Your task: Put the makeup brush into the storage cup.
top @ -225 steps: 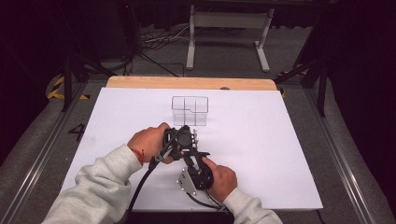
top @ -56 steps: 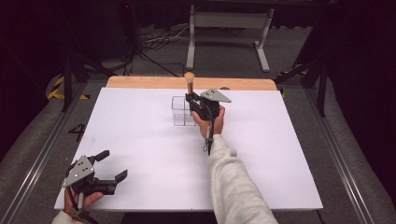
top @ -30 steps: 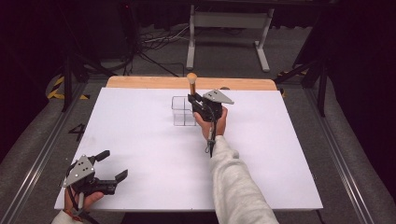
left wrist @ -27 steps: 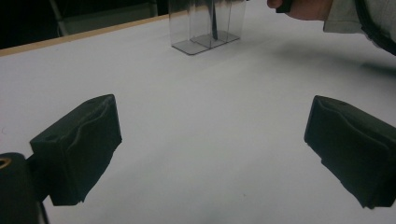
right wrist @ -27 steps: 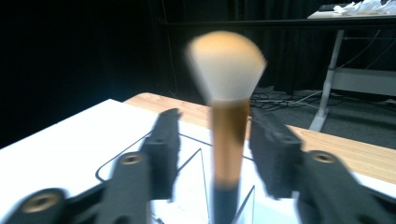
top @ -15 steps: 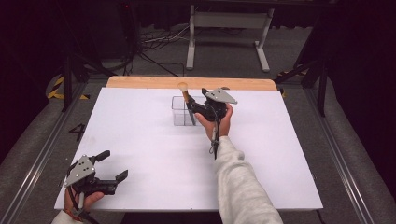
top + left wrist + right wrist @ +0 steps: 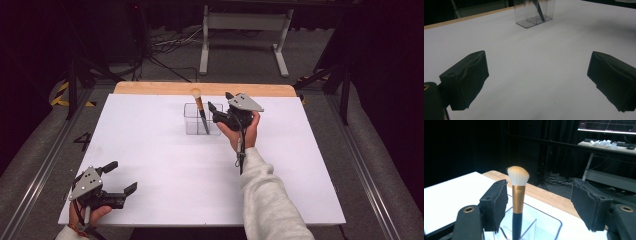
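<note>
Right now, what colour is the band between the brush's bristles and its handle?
Gold: the band on the makeup brush is metallic gold, clearest in the right gripper view.

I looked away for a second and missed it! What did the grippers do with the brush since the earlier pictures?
The right gripper stood the makeup brush in the clear holder. Its jaws have just been opening, letting go; the brush now leans in the holder on its own, between the open jaws in the right gripper view. The left gripper stayed open at the table's near corner; the holder kept its place.
</note>
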{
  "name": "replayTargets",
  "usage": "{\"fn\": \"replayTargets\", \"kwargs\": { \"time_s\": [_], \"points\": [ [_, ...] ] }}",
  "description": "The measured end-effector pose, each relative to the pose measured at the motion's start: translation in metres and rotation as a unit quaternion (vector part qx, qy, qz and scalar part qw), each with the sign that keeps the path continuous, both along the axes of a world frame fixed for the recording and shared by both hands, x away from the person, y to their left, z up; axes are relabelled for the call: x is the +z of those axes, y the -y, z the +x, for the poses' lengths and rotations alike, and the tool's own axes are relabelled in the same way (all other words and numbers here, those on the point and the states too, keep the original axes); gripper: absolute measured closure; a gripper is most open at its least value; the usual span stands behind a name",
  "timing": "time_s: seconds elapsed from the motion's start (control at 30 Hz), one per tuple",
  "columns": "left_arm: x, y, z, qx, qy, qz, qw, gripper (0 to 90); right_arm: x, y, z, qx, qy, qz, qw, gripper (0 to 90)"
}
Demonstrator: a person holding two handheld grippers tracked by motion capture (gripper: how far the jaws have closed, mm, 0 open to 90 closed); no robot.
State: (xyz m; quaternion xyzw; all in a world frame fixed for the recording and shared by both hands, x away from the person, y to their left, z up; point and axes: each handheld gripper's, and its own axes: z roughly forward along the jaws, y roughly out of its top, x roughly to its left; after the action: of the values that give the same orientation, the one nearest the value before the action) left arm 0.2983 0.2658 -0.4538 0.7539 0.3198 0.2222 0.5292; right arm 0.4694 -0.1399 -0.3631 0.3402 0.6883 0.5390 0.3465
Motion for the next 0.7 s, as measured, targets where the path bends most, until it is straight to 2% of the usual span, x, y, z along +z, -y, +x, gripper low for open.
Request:
{"fn": "replayTargets", "kwargs": {
  "time_s": [0.37, 0.7],
  "points": [
    [0.000, 0.001, 0.000, 0.000, 0.002, 0.004, 1.0000, 4.2, 0.006, 0.009, -0.012, 0.000, 0.009, -0.025, 0.9996, 25.3],
    [-0.001, 0.001, 0.001, -0.001, -0.002, 0.006, 1.0000, 4.2, 0.006, 0.015, -0.021, -0.009, 0.007, -0.038, 0.9992, 15.1]
  ]
}}
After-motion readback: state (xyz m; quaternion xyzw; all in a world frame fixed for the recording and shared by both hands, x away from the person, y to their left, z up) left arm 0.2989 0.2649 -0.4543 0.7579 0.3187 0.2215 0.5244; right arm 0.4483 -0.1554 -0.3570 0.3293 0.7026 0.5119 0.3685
